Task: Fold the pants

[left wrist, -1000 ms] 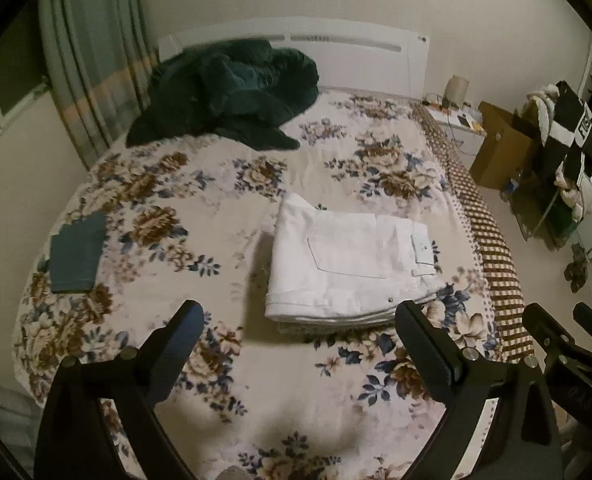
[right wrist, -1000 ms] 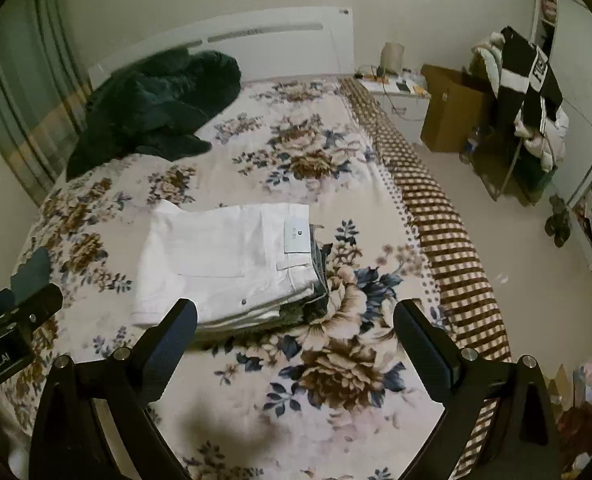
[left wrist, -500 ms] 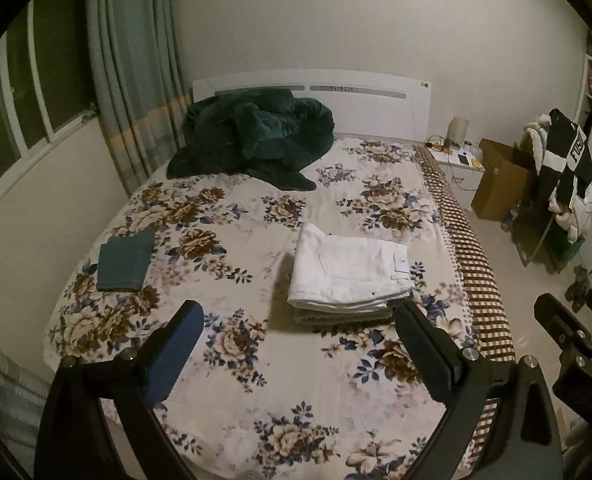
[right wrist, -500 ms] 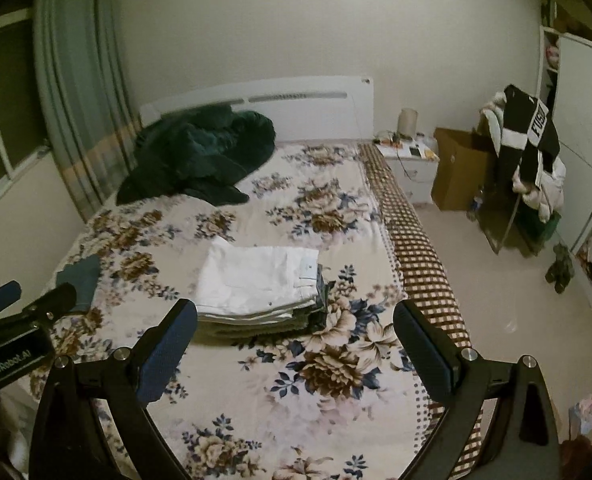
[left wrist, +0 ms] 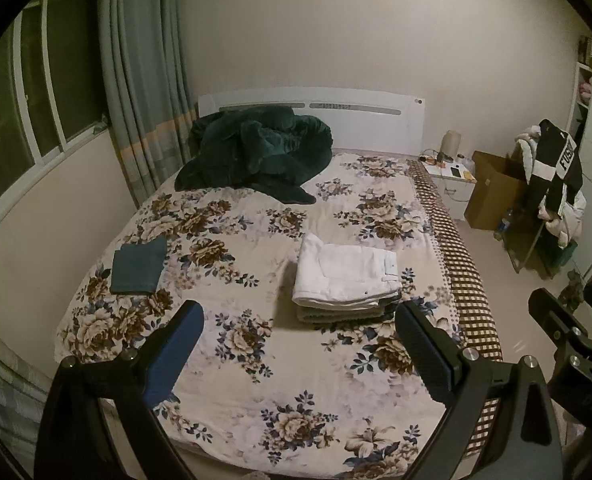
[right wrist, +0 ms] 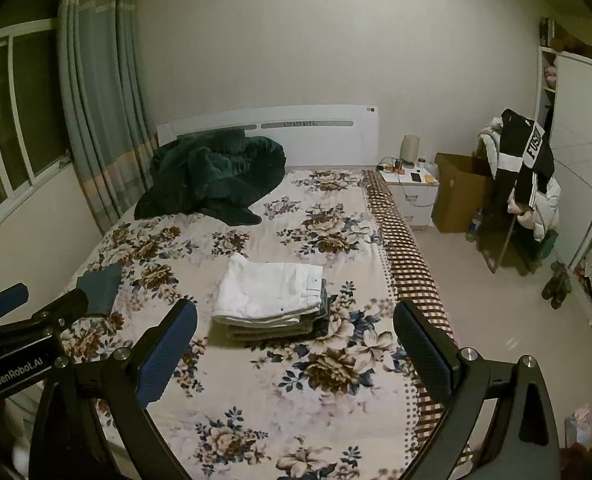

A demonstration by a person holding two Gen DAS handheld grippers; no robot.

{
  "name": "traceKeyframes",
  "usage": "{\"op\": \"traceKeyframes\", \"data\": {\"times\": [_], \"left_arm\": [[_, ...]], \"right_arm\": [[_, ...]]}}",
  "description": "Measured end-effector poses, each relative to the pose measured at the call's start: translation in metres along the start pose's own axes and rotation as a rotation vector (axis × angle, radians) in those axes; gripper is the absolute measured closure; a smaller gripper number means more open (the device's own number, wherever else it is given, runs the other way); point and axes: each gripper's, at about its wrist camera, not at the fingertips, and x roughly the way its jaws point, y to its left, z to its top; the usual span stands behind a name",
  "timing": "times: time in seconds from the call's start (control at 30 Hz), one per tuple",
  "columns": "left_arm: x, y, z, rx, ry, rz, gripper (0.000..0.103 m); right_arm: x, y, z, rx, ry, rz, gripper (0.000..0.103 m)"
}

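The white pants (left wrist: pixel 346 276) lie folded atop a small stack of folded clothes (right wrist: pixel 272 330) near the middle of the floral bedspread (left wrist: pixel 256 368). At ten o'clock from them a dark green blanket (left wrist: pixel 256 152) is heaped against the white headboard (right wrist: pixel 328 136); at nine o'clock lies a folded teal cloth (left wrist: pixel 138 266). Left gripper (left wrist: pixel 298 354) and right gripper (right wrist: pixel 296 350) hang spread wide, empty, above the bed's foot. At two o'clock stand a nightstand (right wrist: pixel 412 190) and cardboard box (left wrist: pixel 492 190).
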Motion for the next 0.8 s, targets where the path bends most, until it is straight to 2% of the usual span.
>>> {"op": "traceKeyframes", "data": {"times": [0.53,0.8], "left_arm": [[-0.012,0.007,0.000,-0.006,-0.008,-0.010,0.002],[-0.014,0.009,0.002,-0.008,-0.011,0.003,0.001]], "right_arm": [[-0.034,0.016,0.010,-0.009,-0.020,-0.024,0.001],[-0.030,0.014,0.013,-0.011,-0.019,-0.025,0.000]]}}
